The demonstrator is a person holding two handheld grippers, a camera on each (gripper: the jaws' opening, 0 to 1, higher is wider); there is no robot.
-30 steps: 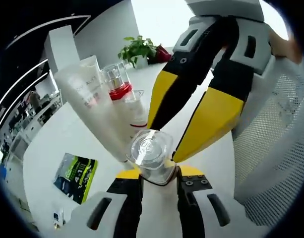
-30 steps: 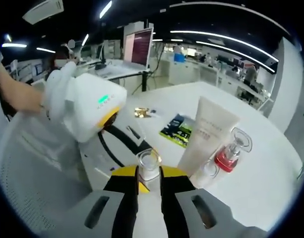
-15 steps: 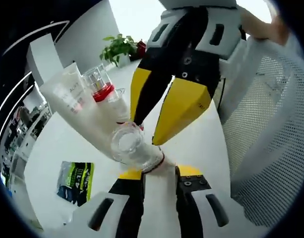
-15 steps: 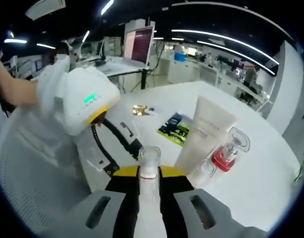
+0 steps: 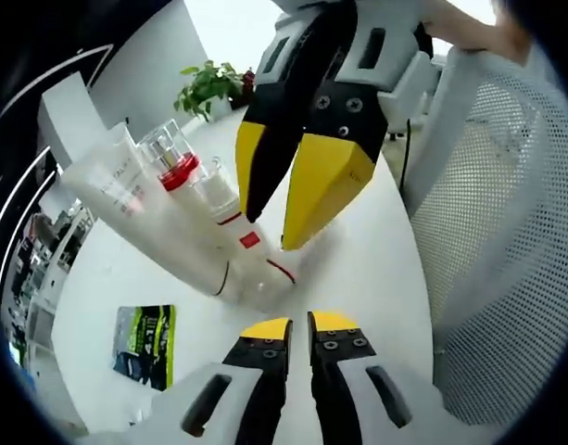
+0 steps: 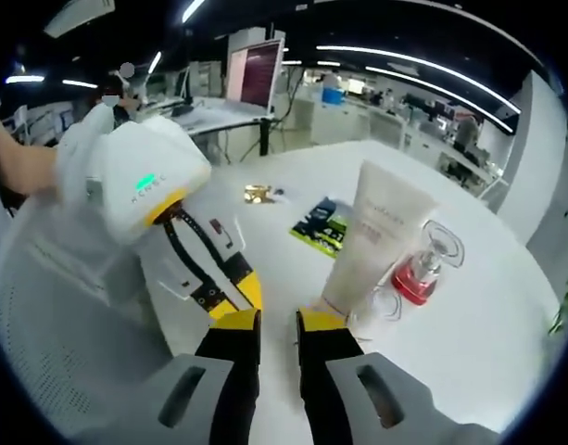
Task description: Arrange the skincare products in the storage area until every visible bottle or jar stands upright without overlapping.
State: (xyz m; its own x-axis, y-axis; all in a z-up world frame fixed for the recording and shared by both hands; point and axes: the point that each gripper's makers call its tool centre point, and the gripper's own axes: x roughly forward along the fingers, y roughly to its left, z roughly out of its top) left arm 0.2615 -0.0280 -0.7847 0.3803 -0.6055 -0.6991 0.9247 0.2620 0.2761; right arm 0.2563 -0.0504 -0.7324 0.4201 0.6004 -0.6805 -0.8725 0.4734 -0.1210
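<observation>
**Clear bottle set down beside the tube, both grippers empty**

The skincare items cluster on the white round table (image 6: 469, 306), and the grouping looks deliberate: packing them side by side keeps each one visible while nothing lies on top of another. In the right gripper view the white tube (image 6: 374, 236) stands on its cap at about 1 o'clock from the jaws, broad crimped end up, a soft matte plastic wedge with faint grey print. Just beside it at 2 o'clock stands the red-banded bottle (image 6: 424, 266), clear glass with a square transparent cap. Low against the tube's foot sits a small clear bottle (image 6: 384, 306), glassy and hard to read against the white surface.

In the left gripper view the same cluster lies at 11 o'clock, and the clear bottle with a red label (image 5: 251, 264) sits directly between the two grippers; I cannot tell whether it touches the tube.

The left gripper (image 5: 298, 326) has its yellow-tipped jaws nearly together with nothing between them. The right gripper (image 5: 285, 215) enters from 12 o'clock, its jaws parted and holding nothing, its tips just above the labelled bottle; its own view agrees (image 6: 277, 320), a bare gap between the pads.

A white perforated basket (image 5: 506, 241), stiff mesh plastic, rises at 3 o'clock. A green and black leaflet (image 6: 326, 234) lies flat behind the tube.
</observation>
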